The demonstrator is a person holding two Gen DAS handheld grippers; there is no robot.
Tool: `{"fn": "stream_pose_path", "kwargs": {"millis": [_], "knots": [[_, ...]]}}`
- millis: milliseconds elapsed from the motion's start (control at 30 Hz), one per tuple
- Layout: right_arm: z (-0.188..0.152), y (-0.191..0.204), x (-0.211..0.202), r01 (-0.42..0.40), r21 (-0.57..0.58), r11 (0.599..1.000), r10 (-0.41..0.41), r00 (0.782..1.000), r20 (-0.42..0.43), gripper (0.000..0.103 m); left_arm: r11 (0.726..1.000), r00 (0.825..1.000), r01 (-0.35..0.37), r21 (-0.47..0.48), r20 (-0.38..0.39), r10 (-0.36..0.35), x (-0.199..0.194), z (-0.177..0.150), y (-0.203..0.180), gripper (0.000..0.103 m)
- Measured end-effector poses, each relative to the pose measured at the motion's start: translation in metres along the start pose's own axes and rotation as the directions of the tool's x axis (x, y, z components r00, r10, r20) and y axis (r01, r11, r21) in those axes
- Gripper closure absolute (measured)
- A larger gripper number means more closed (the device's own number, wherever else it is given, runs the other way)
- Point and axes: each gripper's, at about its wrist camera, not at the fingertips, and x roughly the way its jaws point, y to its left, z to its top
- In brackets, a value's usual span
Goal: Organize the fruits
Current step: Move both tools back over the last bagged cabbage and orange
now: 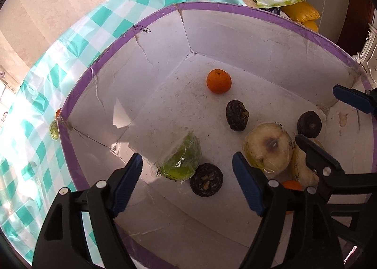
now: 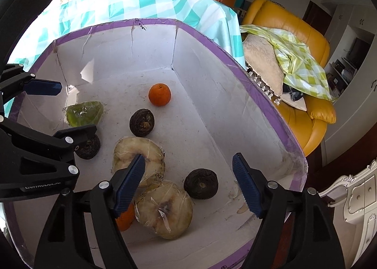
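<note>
A white box with a purple rim (image 1: 132,40) (image 2: 259,94) holds the fruit. Inside lie an orange (image 1: 218,81) (image 2: 159,94), three dark shrivelled fruits (image 1: 236,115) (image 2: 201,183), a green wrapped fruit (image 1: 181,158) (image 2: 84,113), two pale wrapped halves (image 1: 268,148) (image 2: 165,207) and a half-hidden second orange (image 2: 124,219). My left gripper (image 1: 187,156) (image 2: 61,111) hangs open above the green fruit, touching nothing. My right gripper (image 2: 188,157) (image 1: 334,123) is open over the pale halves and grips nothing.
The box sits on a teal checked tablecloth (image 1: 35,108). Outside its left wall lie a small green fruit (image 1: 54,130) and an orange one (image 1: 58,113). A yellow armchair (image 2: 294,33) with a green checked cloth stands beyond the table.
</note>
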Motion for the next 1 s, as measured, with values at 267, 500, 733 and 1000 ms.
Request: {"fn": "stream_pose_path", "kwargs": {"millis": [267,500,733,1000], "knots": [[0.006,0.007,-0.023,0.025,0.041,0.999,-0.028,0.997,0.072,0.027,0.998,0.993,0.022,-0.051,0.119,-0.016,-0.037,-0.020,0.028,0.010],[0.021,0.034,-0.068,0.029,0.046,0.999,-0.039,0.970,0.240,0.015,0.992,0.952,-0.036,-0.117,0.299,0.069,-0.081,-0.056,0.070,0.002],[0.032,0.093,-0.101,-0.119,0.005,0.993,0.108,0.914,0.392,0.015,0.933,0.960,-0.063,-0.354,0.234,0.154,-0.055,-0.113,0.168,0.002],[0.044,0.221,-0.072,-0.355,-0.195,0.914,0.400,0.868,0.295,0.015,0.646,0.974,-0.191,-0.739,-0.061,0.218,0.024,-0.204,0.304,0.002]]}}
